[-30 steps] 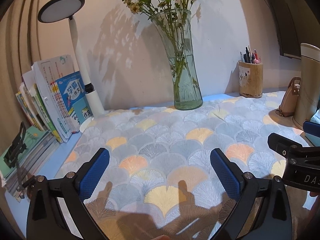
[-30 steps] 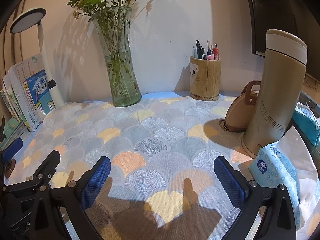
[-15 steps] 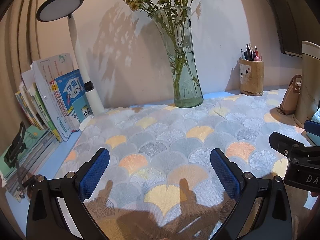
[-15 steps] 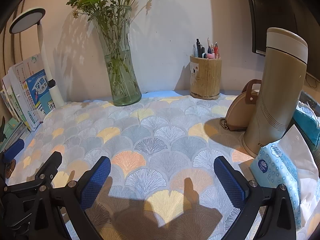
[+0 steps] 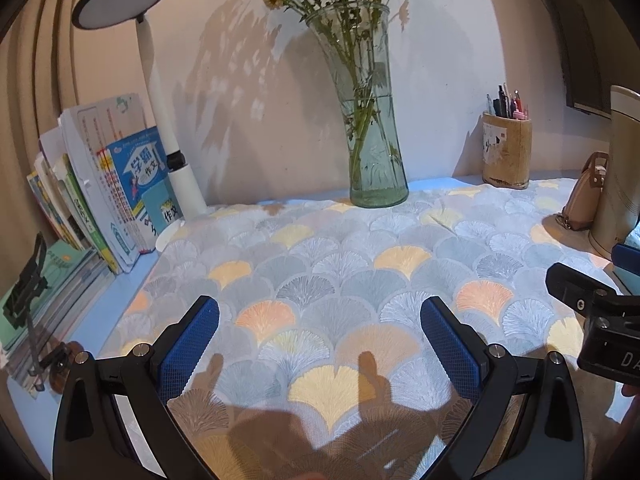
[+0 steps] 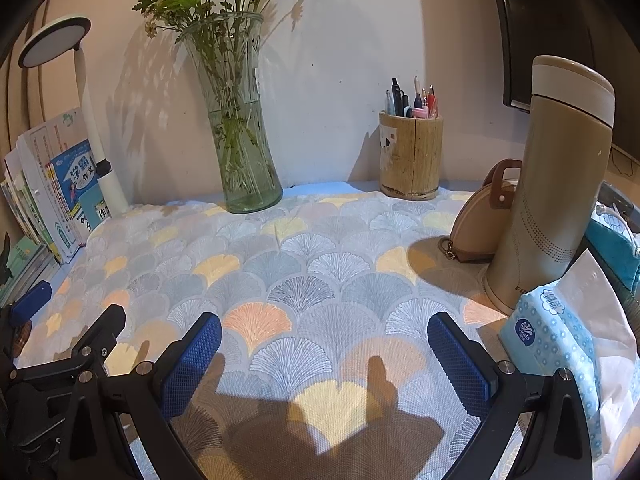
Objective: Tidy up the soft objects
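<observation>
Both wrist views low, forward — sharing vase [image 5: 372, 152].

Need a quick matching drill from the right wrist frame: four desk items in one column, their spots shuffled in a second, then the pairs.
Items:
1. glass vase
2. pen holder
3. thermos
4. tissue pack

Places:
A. front right, beside the right gripper's finger
B. back centre-right, by the wall
C. right, in front of the round tan pouch
D. back left of centre

Pairs: 1-D, 2-B, 3-C, 4-A

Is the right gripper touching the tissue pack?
Cannot tell. In the right wrist view the open right gripper has its outer finger arm overlapping the tissue pack; no gap or contact shows plainly.
</observation>
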A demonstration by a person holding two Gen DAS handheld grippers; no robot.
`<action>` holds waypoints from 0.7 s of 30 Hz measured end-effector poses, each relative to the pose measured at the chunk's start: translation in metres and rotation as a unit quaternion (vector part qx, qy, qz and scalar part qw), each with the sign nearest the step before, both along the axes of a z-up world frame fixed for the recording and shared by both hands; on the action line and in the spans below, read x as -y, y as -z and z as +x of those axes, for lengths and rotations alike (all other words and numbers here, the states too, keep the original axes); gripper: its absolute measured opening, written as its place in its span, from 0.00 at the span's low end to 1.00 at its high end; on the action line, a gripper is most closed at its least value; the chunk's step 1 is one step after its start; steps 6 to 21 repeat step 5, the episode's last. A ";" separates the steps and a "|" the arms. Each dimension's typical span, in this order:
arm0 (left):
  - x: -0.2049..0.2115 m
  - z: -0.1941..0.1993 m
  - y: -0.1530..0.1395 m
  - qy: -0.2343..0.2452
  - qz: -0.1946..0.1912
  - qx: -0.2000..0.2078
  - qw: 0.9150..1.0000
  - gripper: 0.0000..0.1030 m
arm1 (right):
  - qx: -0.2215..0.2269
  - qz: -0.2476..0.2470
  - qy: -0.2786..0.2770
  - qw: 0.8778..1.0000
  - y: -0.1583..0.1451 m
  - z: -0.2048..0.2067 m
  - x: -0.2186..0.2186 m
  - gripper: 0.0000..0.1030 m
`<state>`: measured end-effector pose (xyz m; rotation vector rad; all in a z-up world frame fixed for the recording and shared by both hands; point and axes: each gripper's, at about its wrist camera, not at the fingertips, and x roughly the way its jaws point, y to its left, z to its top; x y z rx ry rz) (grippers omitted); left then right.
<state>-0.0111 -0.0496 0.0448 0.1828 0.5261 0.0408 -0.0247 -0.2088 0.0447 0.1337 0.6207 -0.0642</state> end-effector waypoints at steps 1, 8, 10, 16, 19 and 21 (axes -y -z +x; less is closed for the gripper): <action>-0.002 0.000 0.000 0.002 -0.005 0.000 1.000 0.98 | -0.001 0.000 0.000 1.000 0.000 0.000 0.000 1.00; -0.006 0.002 0.000 0.006 -0.020 -0.007 1.000 0.98 | 0.000 0.001 -0.001 1.000 0.000 0.001 0.000 1.00; -0.006 0.002 0.000 0.006 -0.020 -0.007 1.000 0.98 | 0.000 0.001 -0.001 1.000 0.000 0.001 0.000 1.00; -0.006 0.002 0.000 0.006 -0.020 -0.007 1.000 0.98 | 0.000 0.001 -0.001 1.000 0.000 0.001 0.000 1.00; -0.006 0.002 0.000 0.006 -0.020 -0.007 1.000 0.98 | 0.000 0.001 -0.001 1.000 0.000 0.001 0.000 1.00; -0.006 0.002 0.000 0.006 -0.020 -0.007 1.000 0.98 | 0.000 0.001 -0.001 1.000 0.000 0.001 0.000 1.00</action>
